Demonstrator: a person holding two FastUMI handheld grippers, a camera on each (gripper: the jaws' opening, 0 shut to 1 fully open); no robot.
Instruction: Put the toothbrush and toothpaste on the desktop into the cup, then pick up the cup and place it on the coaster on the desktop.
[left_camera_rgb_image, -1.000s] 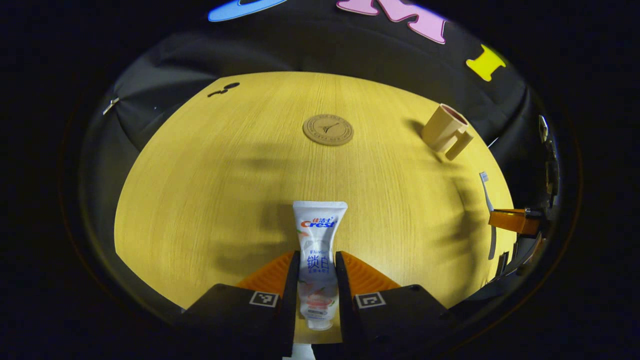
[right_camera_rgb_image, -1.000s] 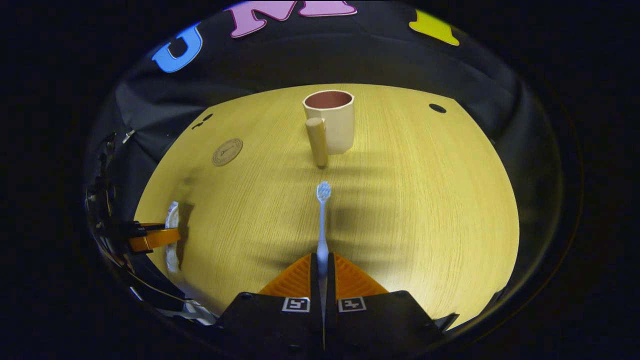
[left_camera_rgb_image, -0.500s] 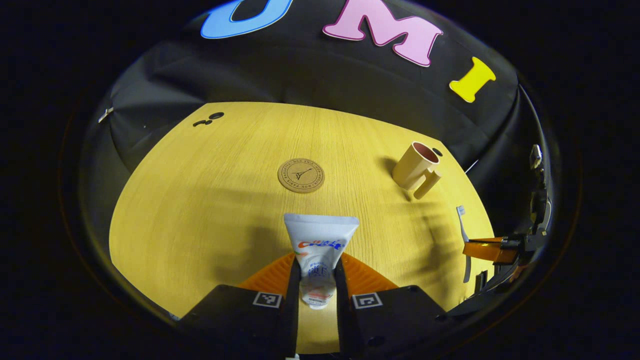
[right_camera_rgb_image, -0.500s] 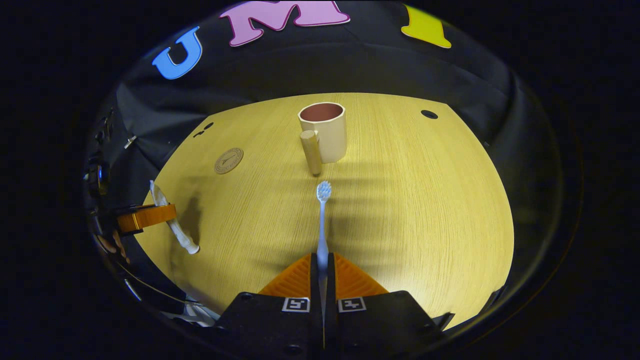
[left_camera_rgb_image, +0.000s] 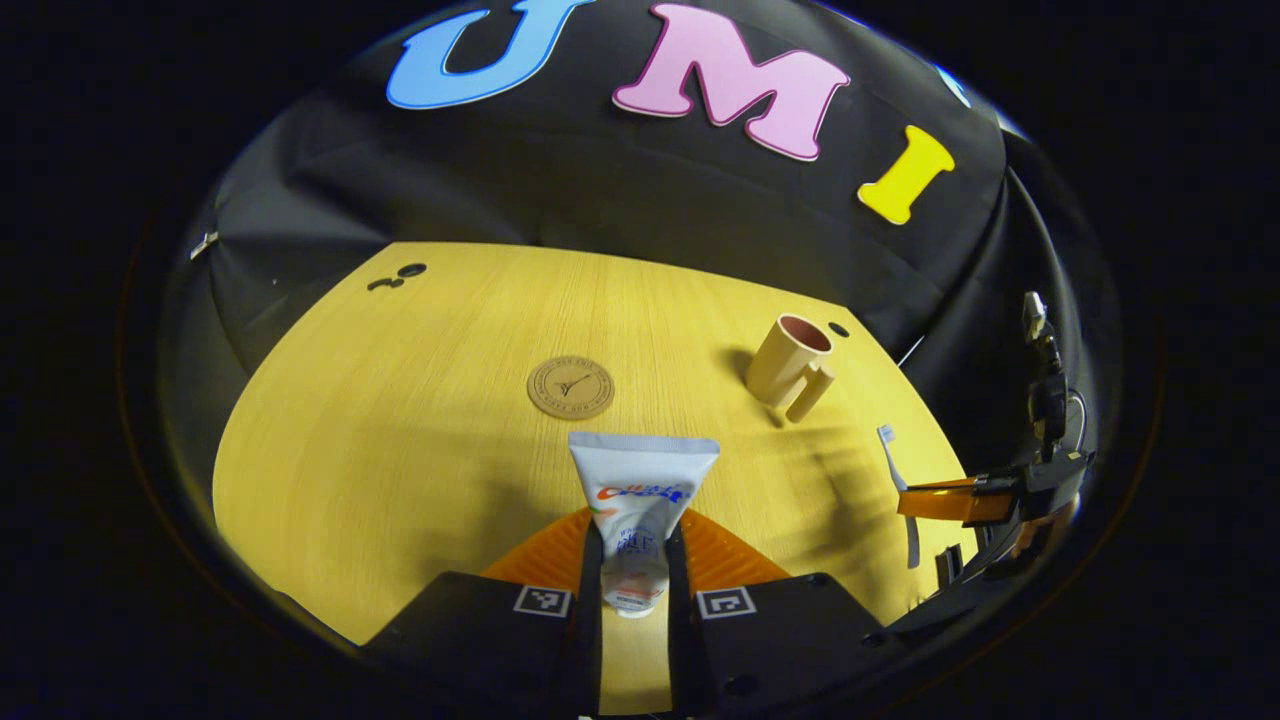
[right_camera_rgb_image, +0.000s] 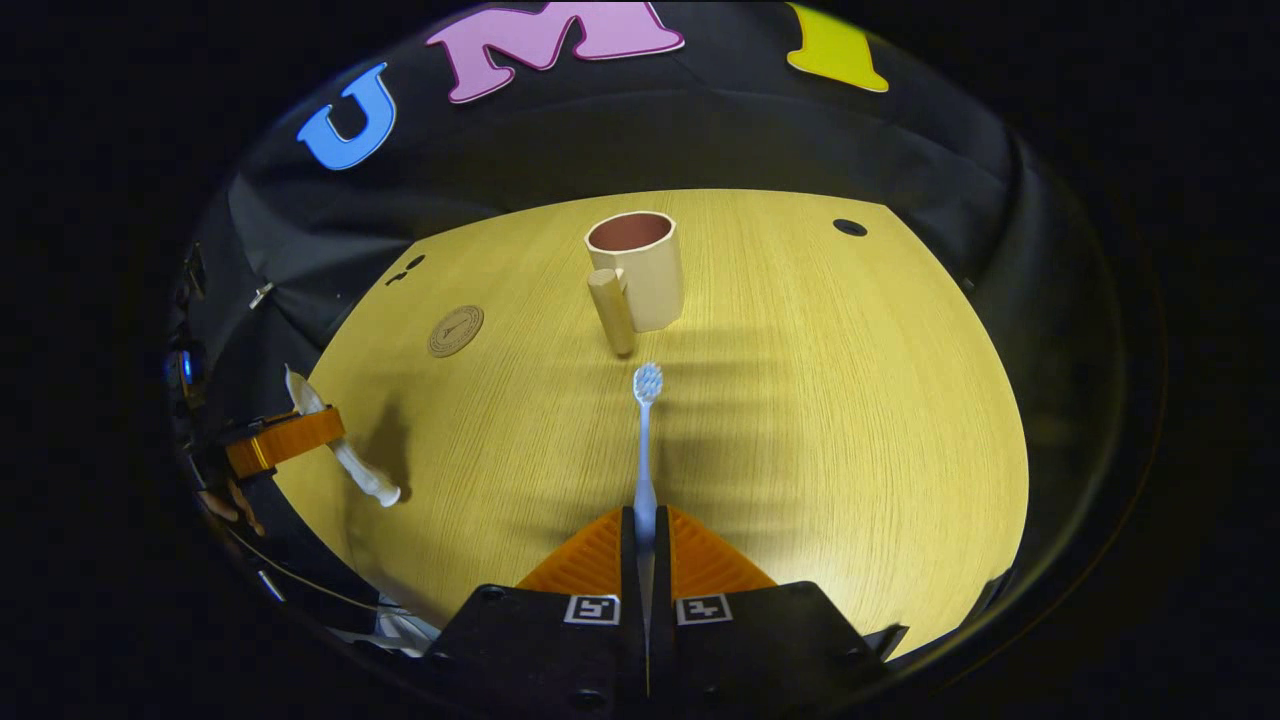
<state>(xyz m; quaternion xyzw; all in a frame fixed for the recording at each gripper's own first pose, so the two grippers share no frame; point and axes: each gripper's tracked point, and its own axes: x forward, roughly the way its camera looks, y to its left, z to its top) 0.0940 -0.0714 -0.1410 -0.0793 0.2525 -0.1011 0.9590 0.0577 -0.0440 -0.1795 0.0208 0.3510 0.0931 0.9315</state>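
Left gripper (left_camera_rgb_image: 634, 545): clamped on the tube (left_camera_rgb_image: 640, 505) near its cap end, both fingers pressing its sides, jaws narrowed to the tube's width. Tube lifted off the desk (left_camera_rgb_image: 400, 430), crimped flat end pointing forward, cap toward the camera. Same gripper seen from the side at the left edge of the right gripper view (right_camera_rgb_image: 285, 440), tube (right_camera_rgb_image: 345, 465) tilted through its fingers, cap end lower and clear of the desk.

Right gripper (right_camera_rgb_image: 645, 530): closed almost fully on the brush (right_camera_rgb_image: 645, 450), handle pinched between both fingers. Brush pointing straight ahead, bristle head forward, above the desk (right_camera_rgb_image: 850, 420) and aimed at the cup (right_camera_rgb_image: 640, 265). Same gripper seen at the right edge of the left gripper view (left_camera_rgb_image: 950, 500), brush (left_camera_rgb_image: 890, 455) running through it, head toward the cup.

Cup: upright on the desk, opening up, handle facing the right gripper, interior reddish. Just ahead of the bristle head, not touching. In the left gripper view, cup (left_camera_rgb_image: 785, 362) to the right of the coaster (left_camera_rgb_image: 570, 387) and apart from it.

Coaster: round, flat on the desk, bare; in the right gripper view (right_camera_rgb_image: 456, 330) left of the cup.
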